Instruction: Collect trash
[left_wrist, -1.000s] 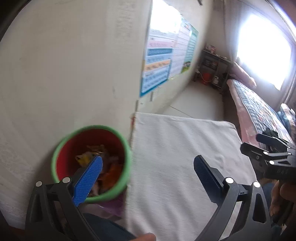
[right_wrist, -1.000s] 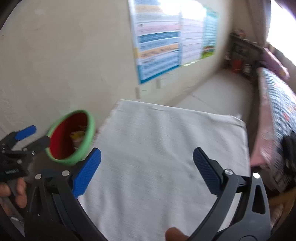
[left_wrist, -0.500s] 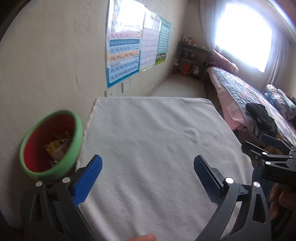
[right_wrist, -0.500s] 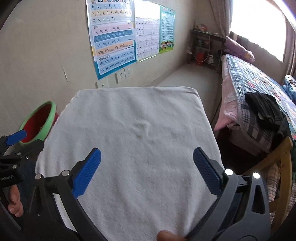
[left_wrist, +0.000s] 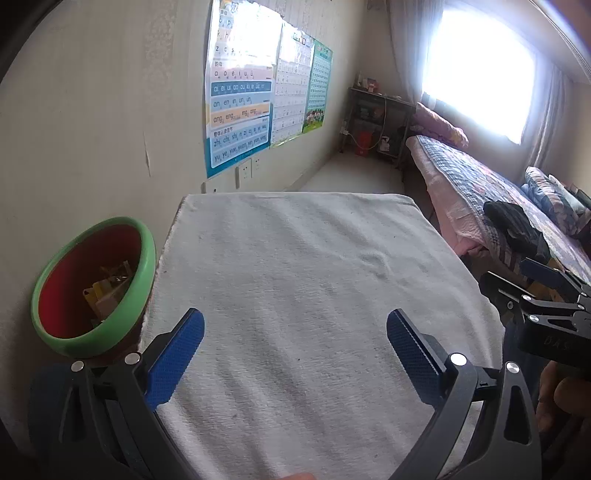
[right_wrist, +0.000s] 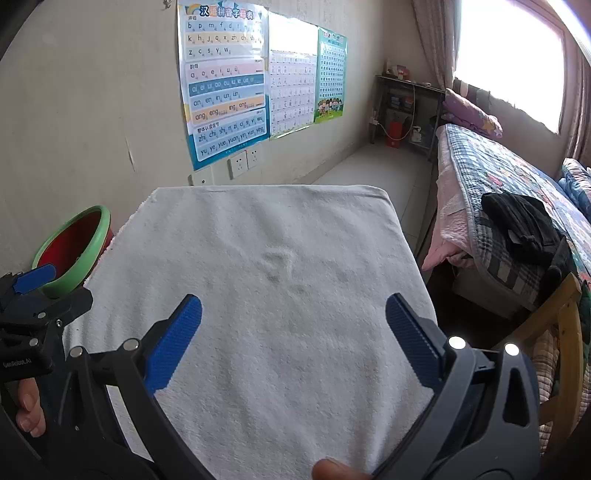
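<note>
You've swung your left gripper (left_wrist: 293, 347) off the green-rimmed bin (left_wrist: 92, 284); a second ago its left pad overlapped the bin's mouth, now the bin sits left of and beyond that pad, beside the towel-covered table (left_wrist: 314, 295). Left view now takes in the whole towel, wall posters (left_wrist: 240, 103) and bed (left_wrist: 491, 199). Your right gripper (right_wrist: 293, 343) turned right and rose too: bin (right_wrist: 74, 251) slid toward the left edge, trash inside no longer seen there. Blur is gone from both views.
</note>
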